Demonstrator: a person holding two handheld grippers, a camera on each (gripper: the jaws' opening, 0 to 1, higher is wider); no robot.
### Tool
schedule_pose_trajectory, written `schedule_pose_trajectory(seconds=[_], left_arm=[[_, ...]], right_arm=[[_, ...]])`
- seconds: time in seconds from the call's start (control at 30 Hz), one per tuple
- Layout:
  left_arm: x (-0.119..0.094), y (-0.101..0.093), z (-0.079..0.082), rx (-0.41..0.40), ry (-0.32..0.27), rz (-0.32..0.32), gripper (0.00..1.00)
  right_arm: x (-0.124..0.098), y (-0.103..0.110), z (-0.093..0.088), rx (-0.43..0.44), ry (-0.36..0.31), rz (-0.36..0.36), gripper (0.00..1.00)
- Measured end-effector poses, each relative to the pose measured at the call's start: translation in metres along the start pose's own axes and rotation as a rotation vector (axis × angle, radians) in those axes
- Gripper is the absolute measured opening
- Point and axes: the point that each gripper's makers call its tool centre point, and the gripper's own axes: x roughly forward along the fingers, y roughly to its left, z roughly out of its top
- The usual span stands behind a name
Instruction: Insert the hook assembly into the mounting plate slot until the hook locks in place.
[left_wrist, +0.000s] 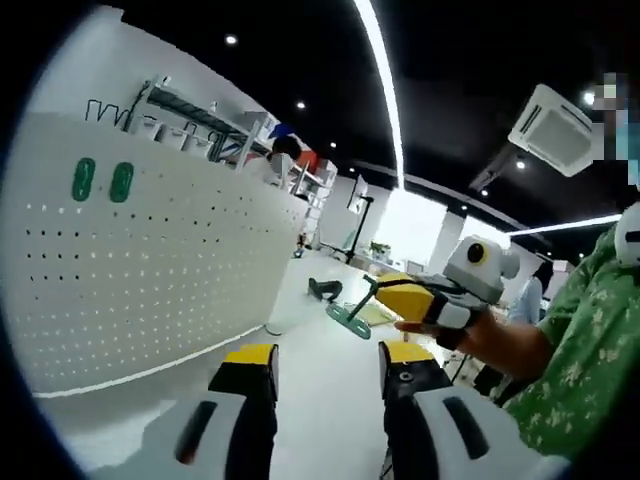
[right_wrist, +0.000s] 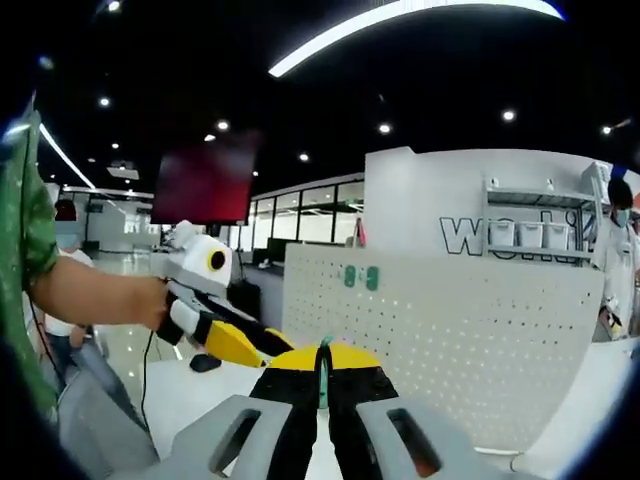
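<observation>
Hook (left_wrist: 350, 318), a green metal piece, is pinched at its thin edge between the pressed-together jaws of the right gripper (left_wrist: 375, 290), held up in the air near the white pegboard (left_wrist: 150, 290). In the right gripper view only a green sliver of it (right_wrist: 322, 375) shows between the jaws of that gripper (right_wrist: 322, 385), so its shape is hard to make out. The left gripper (left_wrist: 325, 365) hangs with jaws spread, holding nothing, beside the board. Two green slotted plates (right_wrist: 361, 277) sit high on the pegboard. A hand (left_wrist: 480, 335) in a green sleeve grips the right tool.
</observation>
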Motion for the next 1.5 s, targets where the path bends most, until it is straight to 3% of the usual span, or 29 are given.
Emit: schedule_pose_trajectory(seconds=[0.17,0.3,0.4,1.0,1.5], left_arm=[[0.000,-0.010,0.006,-0.127,-0.048,-0.070,0.34],[0.001,-0.012,0.007,-0.157,-0.055,-0.080,0.31],[0.002,-0.016,0.007,-0.226,-0.056,-0.107,0.29],[0.005,-0.023,0.010,-0.325,-0.057,-0.160,0.06],[0.008,-0.026,0.006,-0.432,-0.061,-0.223,0.06]], right_arm=[[-0.001,0.008,0.007,-0.012,-0.016,0.019,0.00],[-0.002,0.012,0.012,-0.025,-0.026,0.029,0.00],[-0.002,0.018,0.016,-0.031,-0.037,0.041,0.00],[0.001,0.033,0.023,-0.072,-0.061,0.085,0.00],[0.001,0.036,0.024,-0.077,-0.083,0.108,0.00]])
